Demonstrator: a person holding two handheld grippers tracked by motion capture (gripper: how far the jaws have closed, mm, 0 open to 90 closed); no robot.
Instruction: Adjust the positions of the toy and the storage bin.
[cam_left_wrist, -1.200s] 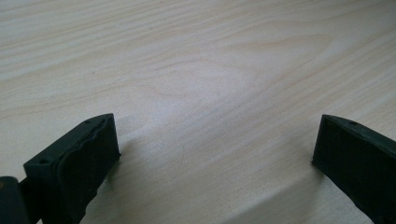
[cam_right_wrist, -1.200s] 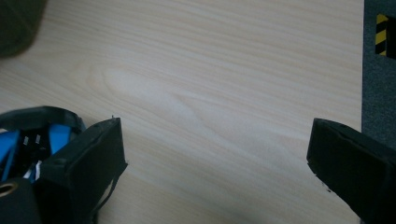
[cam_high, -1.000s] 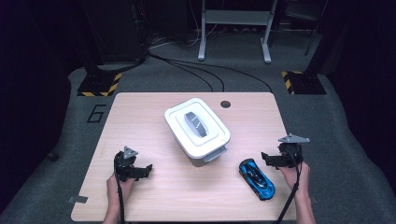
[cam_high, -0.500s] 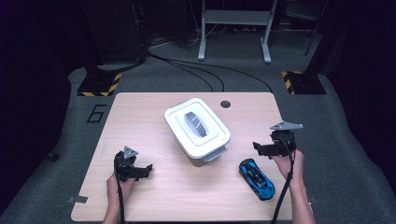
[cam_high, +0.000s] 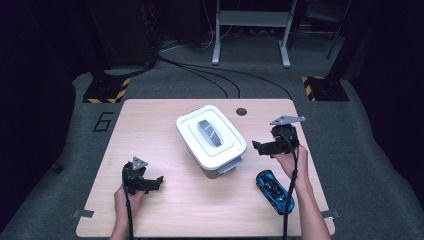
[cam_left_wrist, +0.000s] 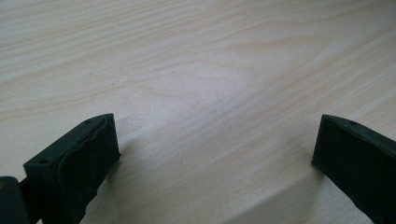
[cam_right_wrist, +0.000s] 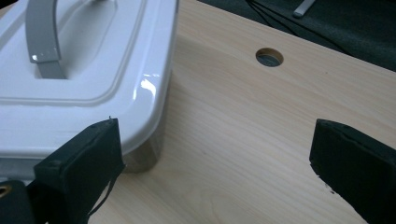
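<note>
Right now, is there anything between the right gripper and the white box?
No. In the high view, bare table lies between the right gripper and the box.

White lidded storage box (cam_high: 210, 139) with grey handle (cam_high: 209, 132), closed, upright, set askew at table centre, side latch hanging open.

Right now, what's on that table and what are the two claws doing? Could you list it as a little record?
Table: light wood table with a round hole near its far edge
Box: white lidded box with a grey handle, mid-table
Toy: blue toy car, near right
Left claw: open, low over bare wood, holding nothing
Right claw: open, beside the box's right side, pointing at it, holding nothing
</note>
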